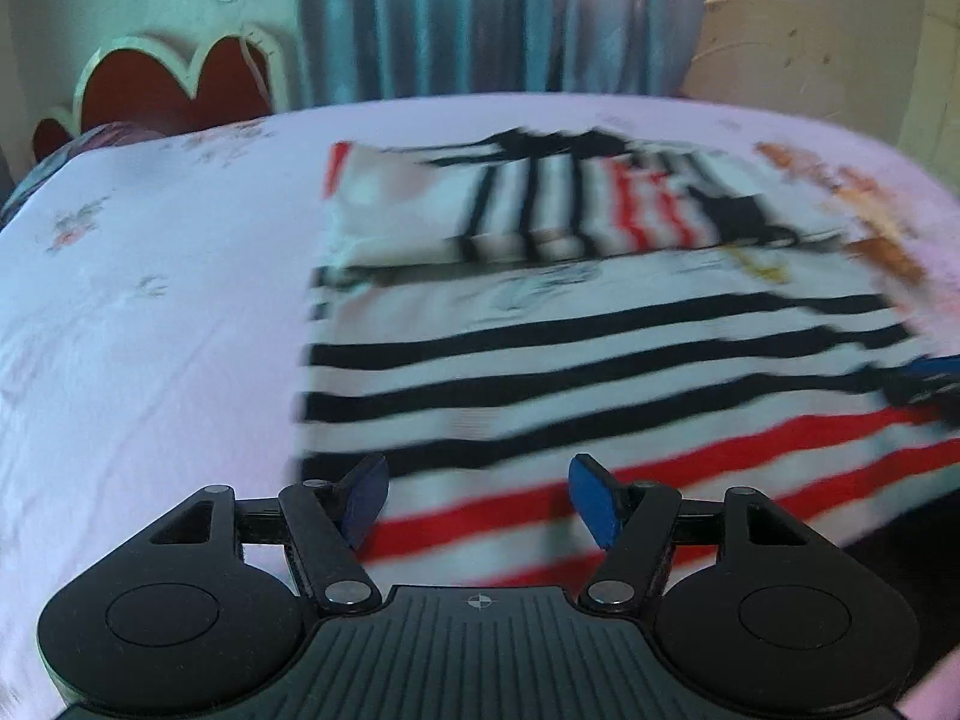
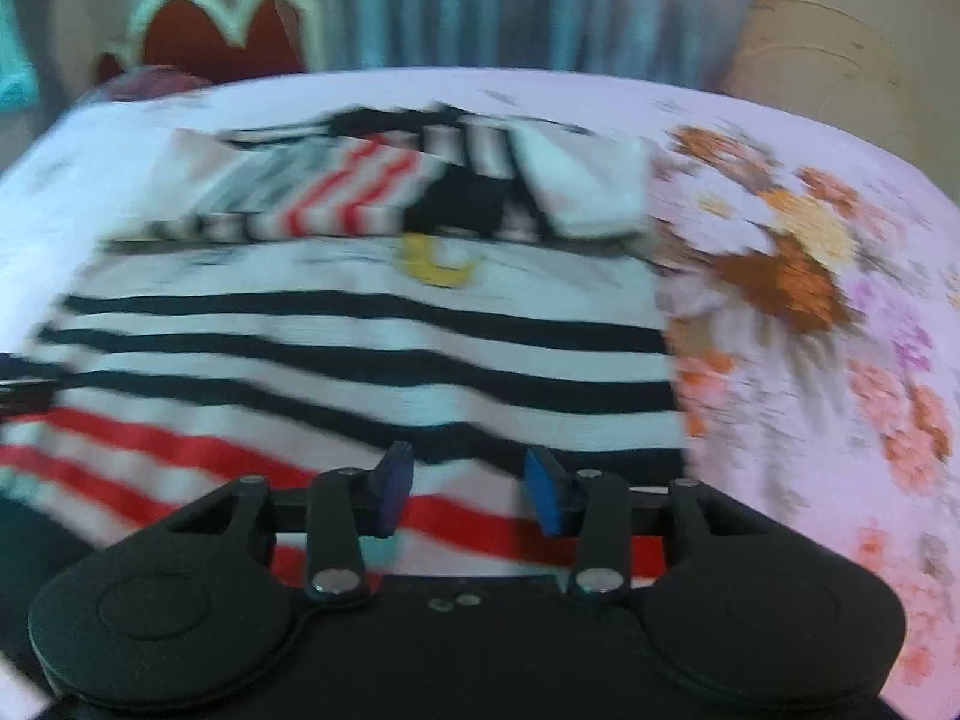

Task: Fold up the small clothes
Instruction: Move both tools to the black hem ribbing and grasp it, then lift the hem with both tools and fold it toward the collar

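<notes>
Here, one bed (image 1: 150,300) fills both views, its pale sheet printed with flowers, and behind it hang one blue-grey curtain (image 1: 480,18) and one red scalloped headboard (image 1: 168,84). On the sheet lies one striped garment (image 1: 600,360), white with black and red bands, spread flat near the bed's near edge; its upper part is folded over itself, though blur makes it hard to say whether the folded piece is a sleeve or a second item. One small yellow motif (image 2: 441,267) shows on its white chest, its shape unreadable. The left gripper (image 1: 477,498) hangs over the red stripes, jaws spread, nothing between them. The right gripper (image 2: 468,489) likewise stands parted and empty above the hem.
</notes>
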Demonstrator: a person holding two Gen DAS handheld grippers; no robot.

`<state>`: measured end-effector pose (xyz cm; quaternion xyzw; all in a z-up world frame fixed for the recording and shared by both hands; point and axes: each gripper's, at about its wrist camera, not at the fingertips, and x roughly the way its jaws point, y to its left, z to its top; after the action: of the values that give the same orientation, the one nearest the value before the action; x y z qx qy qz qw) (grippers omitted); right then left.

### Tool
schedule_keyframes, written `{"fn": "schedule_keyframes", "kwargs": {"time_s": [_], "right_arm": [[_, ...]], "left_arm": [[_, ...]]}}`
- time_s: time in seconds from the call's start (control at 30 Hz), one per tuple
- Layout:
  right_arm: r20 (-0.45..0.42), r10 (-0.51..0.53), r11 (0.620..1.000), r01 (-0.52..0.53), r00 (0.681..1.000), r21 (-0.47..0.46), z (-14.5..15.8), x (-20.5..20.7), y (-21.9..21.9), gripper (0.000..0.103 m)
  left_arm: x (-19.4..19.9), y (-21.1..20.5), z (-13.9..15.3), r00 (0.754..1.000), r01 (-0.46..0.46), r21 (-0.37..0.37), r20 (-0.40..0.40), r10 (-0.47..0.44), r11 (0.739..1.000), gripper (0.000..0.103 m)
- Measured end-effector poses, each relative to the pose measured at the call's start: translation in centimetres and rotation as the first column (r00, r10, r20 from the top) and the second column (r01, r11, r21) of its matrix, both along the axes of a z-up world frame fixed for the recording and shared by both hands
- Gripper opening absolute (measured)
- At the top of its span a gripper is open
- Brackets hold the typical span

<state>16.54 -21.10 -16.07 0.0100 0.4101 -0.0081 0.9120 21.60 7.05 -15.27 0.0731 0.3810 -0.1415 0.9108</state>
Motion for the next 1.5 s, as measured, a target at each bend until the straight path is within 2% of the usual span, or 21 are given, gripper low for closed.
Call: {"fn": "schedule_keyframes", "kwargs": {"time_s": [0.13,0.23,0.27,0.47,0.7,0.77,0.83,1.0,1.1,1.2,1.23,1.33,1.37,1.4,1.47,1.5], "right_arm": [[0.002,0.143,0.99,-0.143,0.99,0.012,-0.1,-1.3,3.2,0.037],[-0.03,0.196,0.98,-0.197,0.98,-0.017,-1.0,-2.6,3.8,0.037],[-0.042,0.196,0.98,-0.197,0.98,-0.029,-1.4,-3.2,3.3,0.037],[-0.048,0.135,0.991,-0.136,0.99,-0.017,-1.6,-6.5,-1.7,0.037],[-0.06,0.125,0.992,-0.127,0.99,-0.025,-1.3,-8.9,-2.9,0.039],[-0.06,0.11,0.994,-0.11,0.992,-0.003,-0.8,-9.5,-3.3,0.044],[-0.055,0.079,0.997,-0.078,0.995,0.021,-0.4,-10.1,-3.8,0.06],[-0.093,-0.015,0.998,0.022,0.996,0.066,-0.8,-11.2,-4.6,0.057],[-0.122,-0.064,0.993,0.076,0.991,0.095,-1.2,-11.6,-4.4,0.057],[-0.141,-0.083,0.99,0.098,0.987,0.1,-1.4,-11.6,-3.7,0.049],[-0.144,-0.09,0.99,0.104,0.985,0.098,-1.5,-11.6,-3.5,0.042],[-0.151,-0.111,0.985,0.129,0.982,0.115,-1.3,-11.6,-2.9,0.029],[-0.154,-0.116,0.984,0.134,0.981,0.113,-1.3,-11.5,-2.7,0.028],[-0.154,-0.119,0.985,0.136,0.981,0.108,-1.4,-11.4,-2.5,0.023],[-0.154,-0.123,0.983,0.142,0.98,0.119,-1.2,-11.3,-2.3,0.012],[-0.149,-0.129,0.98,0.149,0.98,0.135,-1.1,-11.3,-2.4,0.011]], "left_arm": [[-2.8,-3.8,-0.1,0.998,0.066,0.007,-0.003,-0.066,0.998,0.066],[-4.1,-4.3,-1.6,0.998,0.053,0.053,-0.034,-0.051,0.997,0.066],[-4.6,-3.7,-2.1,0.999,0.034,0.048,-0.033,-0.032,0.998,0.066],[-7.0,-0.7,-2.1,0.997,-0.073,0.036,-0.038,0.075,0.997,0.072],[-9.2,1.1,-1.3,0.985,-0.155,0.036,-0.073,0.157,0.987,0.072],[-9.8,1.8,-1.0,0.982,-0.172,0.034,-0.078,0.174,0.985,0.072],[-10.1,2.7,-0.8,0.978,-0.186,0.025,-0.088,0.187,0.982,0.072],[-9.8,5.1,-1.7,0.96,-0.218,-0.078,-0.195,0.2,0.973,0.072],[-9.9,5.3,-2.1,0.962,-0.195,-0.102,-0.211,0.17,0.975,0.072],[-9.8,5.5,-2.4,0.963,-0.173,-0.138,-0.231,0.138,0.975,0.072],[-9.7,5.4,-2.3,0.965,-0.158,-0.145,-0.235,0.121,0.977,0.069],[-9.5,5.7,-2.2,0.968,-0.126,-0.173,-0.238,0.083,0.977,0.032],[-9.3,5.7,-2.2,0.968,-0.112,-0.188,-0.241,0.065,0.976,0.025],[-9.0,5.8,-2.2,0.968,-0.096,-0.206,-0.249,0.042,0.974,0.013],[-8.8,5.6,-2.0,0.971,-0.068,-0.218,-0.239,0.014,0.974,0.009],[-8.8,5.4,-1.7,0.975,-0.047,-0.223,-0.22,-0.004,0.974,0.009]]}}
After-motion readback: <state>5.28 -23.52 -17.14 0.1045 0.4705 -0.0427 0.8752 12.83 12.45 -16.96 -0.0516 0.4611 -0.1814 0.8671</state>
